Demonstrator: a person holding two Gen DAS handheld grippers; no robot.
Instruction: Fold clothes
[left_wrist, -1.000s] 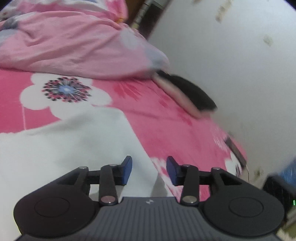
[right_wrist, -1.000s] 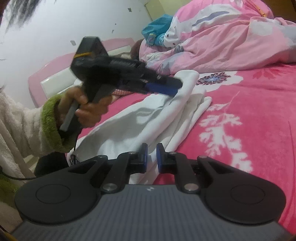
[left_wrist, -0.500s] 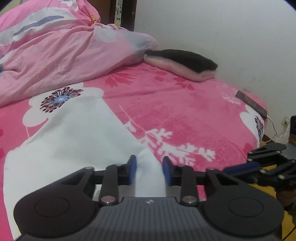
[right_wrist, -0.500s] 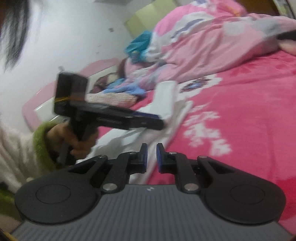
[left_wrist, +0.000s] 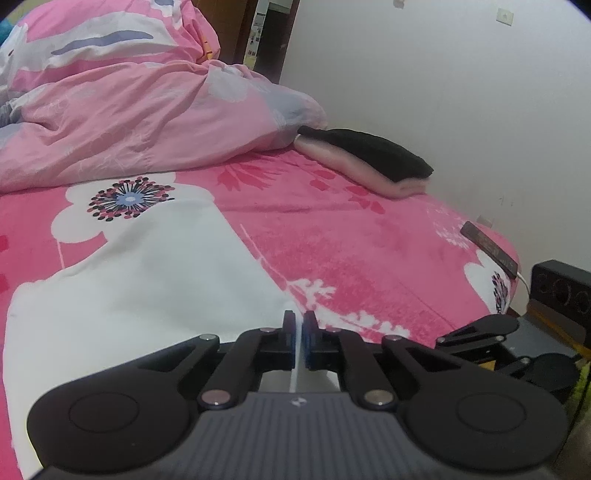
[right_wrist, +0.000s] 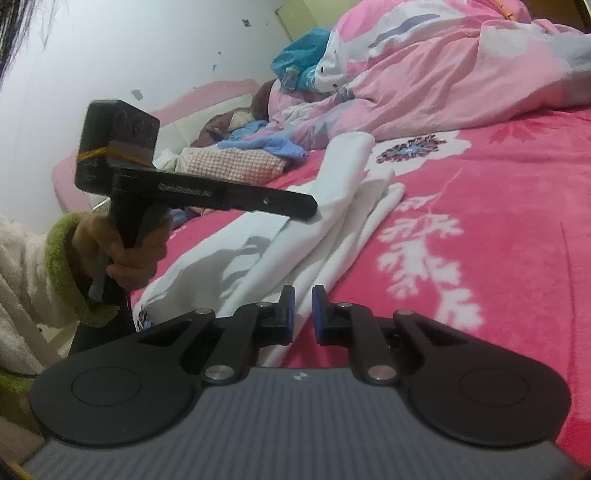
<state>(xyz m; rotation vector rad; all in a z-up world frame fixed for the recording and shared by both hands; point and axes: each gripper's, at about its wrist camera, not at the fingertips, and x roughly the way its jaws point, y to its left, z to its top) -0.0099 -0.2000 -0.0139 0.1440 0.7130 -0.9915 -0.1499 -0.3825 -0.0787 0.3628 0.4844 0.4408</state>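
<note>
Left wrist view: the left gripper (left_wrist: 299, 334) has just been closing, its jaws wide a second ago and now drawn together, clenched on the near edge of the white garment (left_wrist: 147, 291), a thin strip of white cloth caught between the pads. The garment lies spread flat over the pink flowered bedsheet (left_wrist: 351, 236), reaching back toward the printed flower; pink duvet (left_wrist: 140, 110) heaped behind, a folded black and pink pile (left_wrist: 373, 158) near the wall, well apart. The view has swung level since a second ago. Right wrist view: the right gripper (right_wrist: 303, 314) sits nearly closed with a narrow gap, unchanged over the second; white cloth lies beyond and under the tips, but no cloth seen pressed between the pads, so it reads as empty. The left tool, held by a hand (right_wrist: 125, 247) in a green-cuffed sleeve, reaches to the garment's raised ridge. Judgement: a grip is newly made, so a lift or fold-over looks ready; right side not yet engaged.
</note>
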